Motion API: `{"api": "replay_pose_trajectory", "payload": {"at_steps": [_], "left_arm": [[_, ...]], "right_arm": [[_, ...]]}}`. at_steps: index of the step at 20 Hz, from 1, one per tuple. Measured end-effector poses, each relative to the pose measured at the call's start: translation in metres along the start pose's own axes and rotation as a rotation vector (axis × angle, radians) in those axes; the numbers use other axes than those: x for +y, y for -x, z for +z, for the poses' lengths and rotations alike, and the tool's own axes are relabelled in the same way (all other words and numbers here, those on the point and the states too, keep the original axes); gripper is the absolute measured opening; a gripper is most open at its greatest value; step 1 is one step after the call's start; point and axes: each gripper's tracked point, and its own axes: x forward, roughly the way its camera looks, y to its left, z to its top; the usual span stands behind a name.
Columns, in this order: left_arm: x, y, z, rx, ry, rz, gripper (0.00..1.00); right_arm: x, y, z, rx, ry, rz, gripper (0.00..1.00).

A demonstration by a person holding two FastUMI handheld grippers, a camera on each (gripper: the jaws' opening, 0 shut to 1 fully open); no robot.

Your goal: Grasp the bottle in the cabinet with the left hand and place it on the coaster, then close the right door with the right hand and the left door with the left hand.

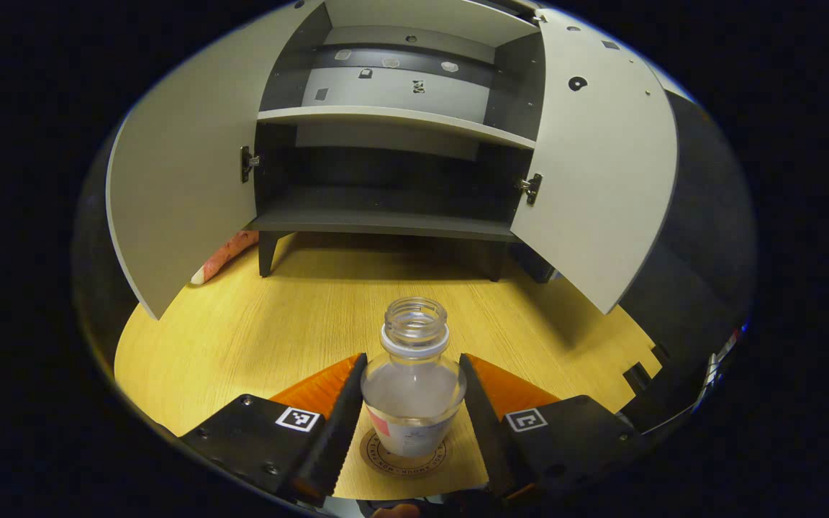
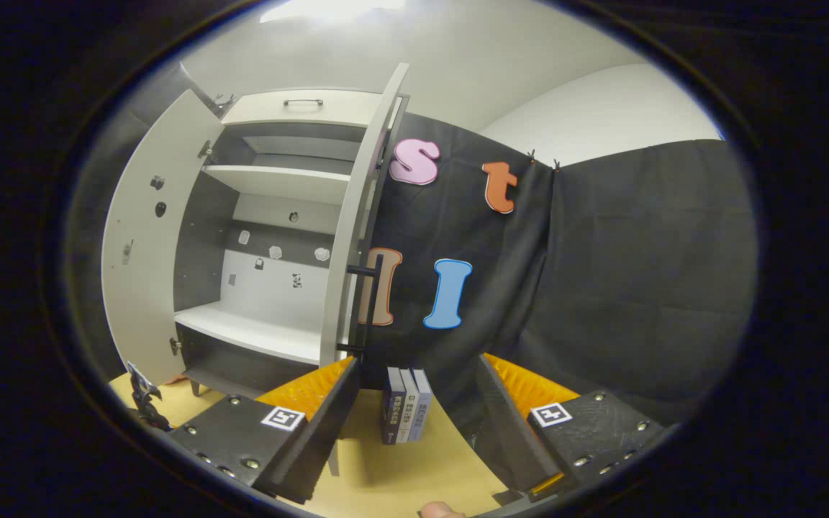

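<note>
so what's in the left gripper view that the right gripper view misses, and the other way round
Left gripper view: an uncapped clear bottle on a round coaster, between the left gripper fingers; whether they press it is unclear.
Right gripper view: the open right gripper, three upright books, and the right door's outer handle.
Shared: the open cabinet with both doors swung out, and the wooden tabletop.

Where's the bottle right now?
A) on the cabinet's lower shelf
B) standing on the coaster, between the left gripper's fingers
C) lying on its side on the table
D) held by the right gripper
B: in the left gripper view the clear capless bottle stands upright on the round coaster on the wooden table, with the left gripper fingers close on either side; the cabinet shelves are bare.
</note>
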Motion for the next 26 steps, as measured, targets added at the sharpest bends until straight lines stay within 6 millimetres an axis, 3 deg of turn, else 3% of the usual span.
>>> {"api": "replay_pose_trajectory", "payload": {"at_steps": [6, 11, 19, 26], "left_arm": [[-0.003, 0.006, 0.0, 0.014, -0.031, 0.005, 0.79], [-0.009, 0.02, 0.015, -0.022, -0.064, 0.005, 0.78], [-0.023, 0.046, 0.076, -0.127, -0.084, 0.006, 0.74], [-0.035, 0.076, 0.161, -0.284, -0.075, 0.007, 0.74]], "right_arm": [[0.004, -0.006, -0.003, 0.003, -0.01, 0.017, 0.98], [0.011, -0.01, -0.006, 0.007, -0.014, 0.042, 0.98], [0.019, -0.015, -0.01, 0.01, -0.018, 0.07, 0.98], [0.014, -0.019, -0.011, 0.013, -0.025, 0.053, 0.98]]}}
